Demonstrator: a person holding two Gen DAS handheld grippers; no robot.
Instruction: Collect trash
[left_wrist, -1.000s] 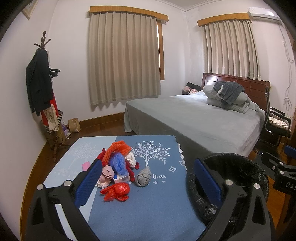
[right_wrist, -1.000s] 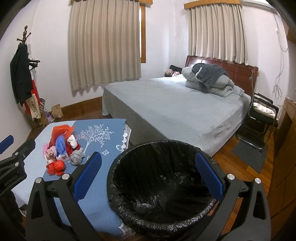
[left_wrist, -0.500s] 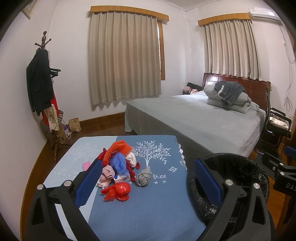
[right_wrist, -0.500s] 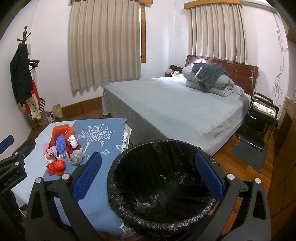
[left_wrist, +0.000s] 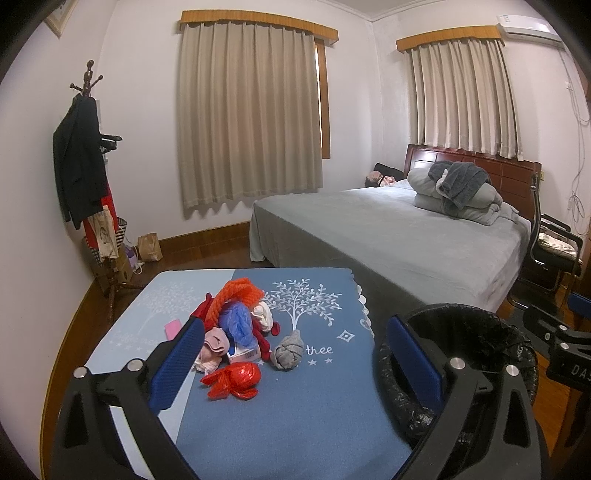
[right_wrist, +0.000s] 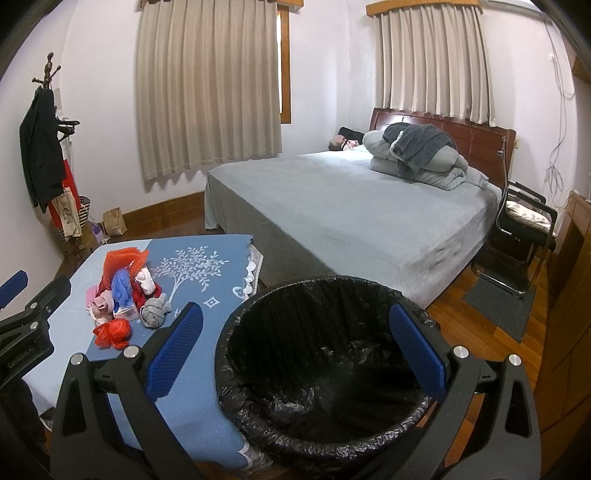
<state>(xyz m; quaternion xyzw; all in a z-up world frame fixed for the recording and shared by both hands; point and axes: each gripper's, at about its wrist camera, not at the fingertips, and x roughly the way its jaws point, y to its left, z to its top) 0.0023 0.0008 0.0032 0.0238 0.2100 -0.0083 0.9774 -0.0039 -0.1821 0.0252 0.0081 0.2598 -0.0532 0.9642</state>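
- left gripper (left_wrist: 295, 350): fingers spread, empty, above table (left_wrist: 295, 413).
- right gripper (right_wrist: 295, 350): fingers spread, empty, over bin (right_wrist: 369, 443).
- trash (left_wrist: 236, 332): heaped mid-table, left of bin.
- red bag (left_wrist: 236, 378): nearest heap edge.
- bin: black-lined, just beside table's right edge.

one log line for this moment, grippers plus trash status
left gripper: open, empty | right gripper: open, empty | trash pile: on table, untouched | bin: beside table, empty
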